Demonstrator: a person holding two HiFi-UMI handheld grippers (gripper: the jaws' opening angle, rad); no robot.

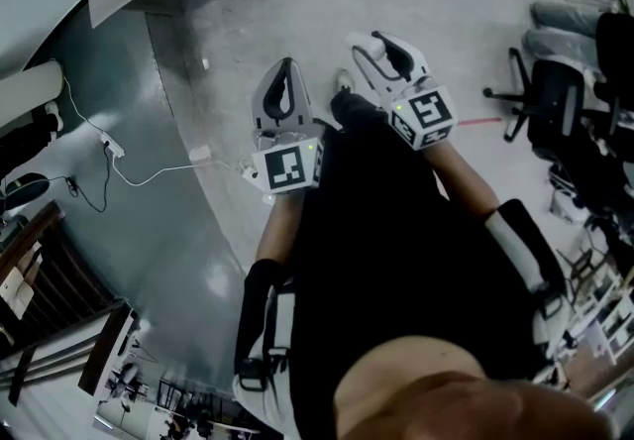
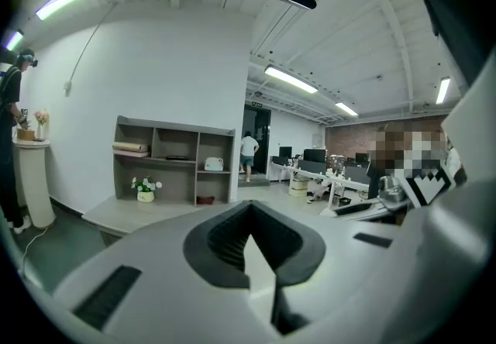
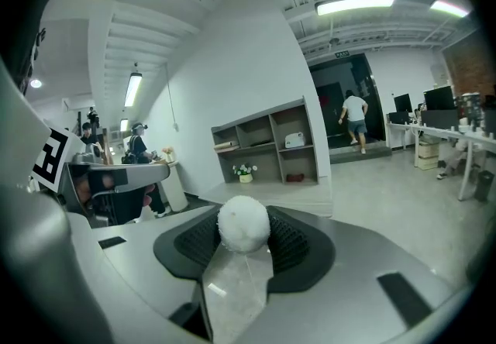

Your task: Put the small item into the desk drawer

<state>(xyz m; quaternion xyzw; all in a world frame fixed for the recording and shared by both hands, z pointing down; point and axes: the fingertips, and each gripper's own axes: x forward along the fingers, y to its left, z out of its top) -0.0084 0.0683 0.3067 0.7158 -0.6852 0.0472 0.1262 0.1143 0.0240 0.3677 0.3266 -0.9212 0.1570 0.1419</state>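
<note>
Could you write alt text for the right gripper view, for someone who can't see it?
A pair of grey tongs grips a white fluffy ball, seen close up. Beyond lies a bright office with a shelf unit against a white wall and a person at a doorway.

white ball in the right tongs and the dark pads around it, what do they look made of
White ball: looks like soft fluffy fibre, perhaps a pompom or cotton. It is matte, with a fuzzy outline and no shine.
Dark pads: look like rubber or soft plastic, matte black, with fine ribs across the face.
</note>
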